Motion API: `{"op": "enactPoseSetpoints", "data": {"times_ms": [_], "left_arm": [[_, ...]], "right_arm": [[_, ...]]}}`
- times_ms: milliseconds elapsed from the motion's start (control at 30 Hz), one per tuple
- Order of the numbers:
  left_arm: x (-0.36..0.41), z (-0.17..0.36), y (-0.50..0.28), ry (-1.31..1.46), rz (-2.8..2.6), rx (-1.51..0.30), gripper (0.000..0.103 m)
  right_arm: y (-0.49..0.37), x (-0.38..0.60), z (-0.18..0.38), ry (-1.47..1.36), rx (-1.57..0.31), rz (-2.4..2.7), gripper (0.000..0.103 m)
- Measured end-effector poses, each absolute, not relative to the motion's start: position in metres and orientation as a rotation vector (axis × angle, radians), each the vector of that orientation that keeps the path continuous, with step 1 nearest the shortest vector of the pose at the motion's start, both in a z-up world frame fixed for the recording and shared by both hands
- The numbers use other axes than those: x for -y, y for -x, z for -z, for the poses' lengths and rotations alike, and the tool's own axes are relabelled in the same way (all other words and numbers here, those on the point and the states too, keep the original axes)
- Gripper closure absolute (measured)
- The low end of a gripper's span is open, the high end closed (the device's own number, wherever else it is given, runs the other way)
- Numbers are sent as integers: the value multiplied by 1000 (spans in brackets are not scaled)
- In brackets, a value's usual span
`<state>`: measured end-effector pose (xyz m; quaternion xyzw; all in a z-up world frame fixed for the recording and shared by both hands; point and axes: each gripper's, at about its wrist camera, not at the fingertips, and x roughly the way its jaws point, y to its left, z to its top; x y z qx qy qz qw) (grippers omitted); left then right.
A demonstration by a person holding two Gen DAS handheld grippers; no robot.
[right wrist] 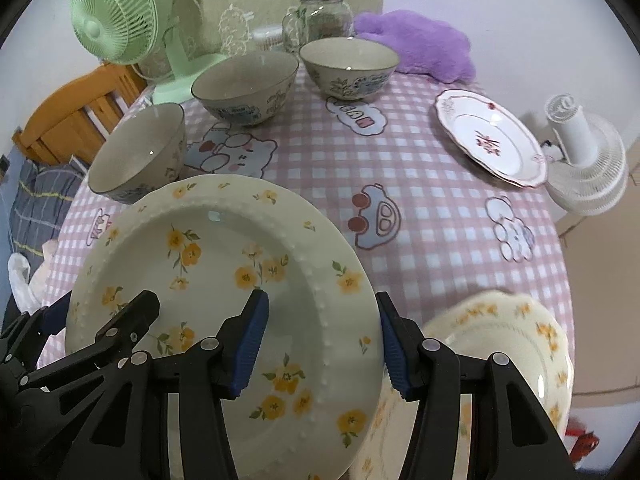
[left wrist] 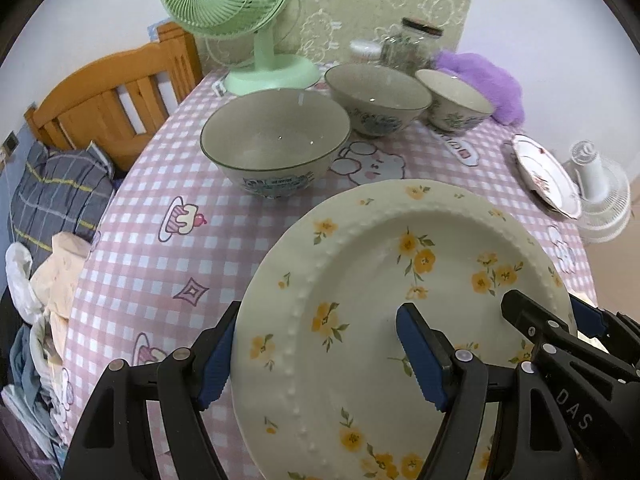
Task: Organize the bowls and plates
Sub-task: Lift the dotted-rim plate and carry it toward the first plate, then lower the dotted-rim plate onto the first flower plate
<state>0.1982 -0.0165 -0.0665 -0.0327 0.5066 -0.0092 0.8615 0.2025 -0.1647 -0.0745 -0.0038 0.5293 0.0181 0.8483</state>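
Together, both grippers' jaws straddle the yellow-flowered plate: left gripper at 9 o'clock, right gripper at 3 o'clock.

both views are wrist fisheyes set low at the near edge of the table, looking forward and slightly down along their own fingers toward the far edge. the left wrist view sits at the near left, the right wrist view at the near right. each is very close to the yellow-flowered plate, which fills its lower half. shared ground: this plate, the three bowls, the green fan, the jar and the white plate at the right edge.
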Motion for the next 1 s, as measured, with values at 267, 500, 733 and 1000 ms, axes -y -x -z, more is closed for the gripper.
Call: {"op": "enactPoseSetpoints", "data": {"times_ms": [267,500,733,1000], "left_arm": [[25,50,-168,3,126,-1044,27],[53,40,-153,-55,202,-1025,27],[89,34,-144,-62,216,-1002,27],[135,37,-138,-16,186,-1035,27]], "right_arm": [[-156,170,54,-58,-1091,65,45],[-124,195,49,-124,-1091,128,46],[-109,229,40,-145,-1063,151,46],[-107,280,38,-124,-1079,125,46]]}}
